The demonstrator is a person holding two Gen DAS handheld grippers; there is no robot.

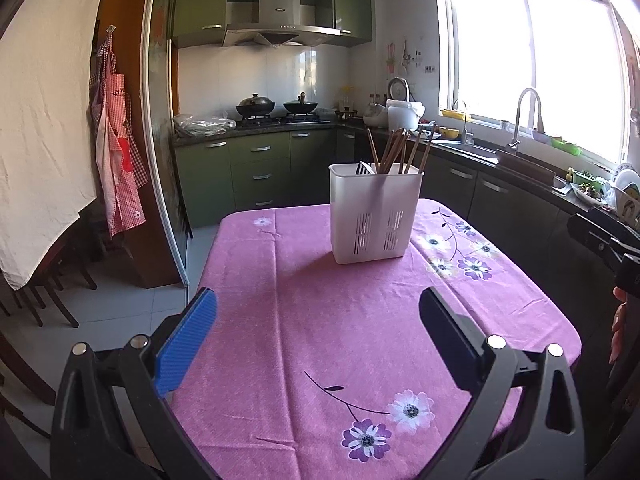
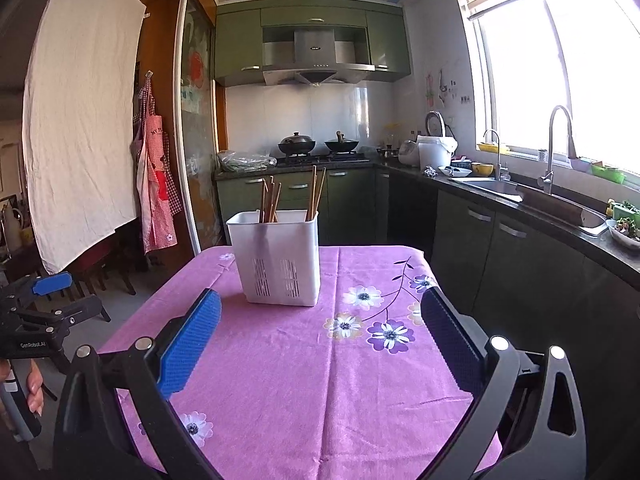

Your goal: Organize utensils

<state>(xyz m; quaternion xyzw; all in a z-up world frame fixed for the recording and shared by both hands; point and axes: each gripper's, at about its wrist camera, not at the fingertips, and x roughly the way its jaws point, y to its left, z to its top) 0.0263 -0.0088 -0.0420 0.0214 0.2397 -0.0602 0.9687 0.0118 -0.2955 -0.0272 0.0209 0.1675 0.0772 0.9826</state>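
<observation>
"GenRobot.AI", probably, on left gripper (image 2: 40, 312) body.

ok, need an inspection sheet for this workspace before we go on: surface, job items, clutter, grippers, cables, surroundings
Surface: table under a pink floral tablecloth, cloth flat with fold creases.
Job's things: white utensil holder upright toward the table's far end; wooden chopsticks stand in it, leaning; a dark striped utensil beside them, type unclear.
Clutter: nothing seen on the cloth besides the holder.
Grippers: left gripper open and empty, short of the holder; right gripper open and empty, likewise.
Cables: nothing seen.
Surroundings: kitchen; stove with two woks, sink under a bright window, checked aprons hanging at left.
</observation>
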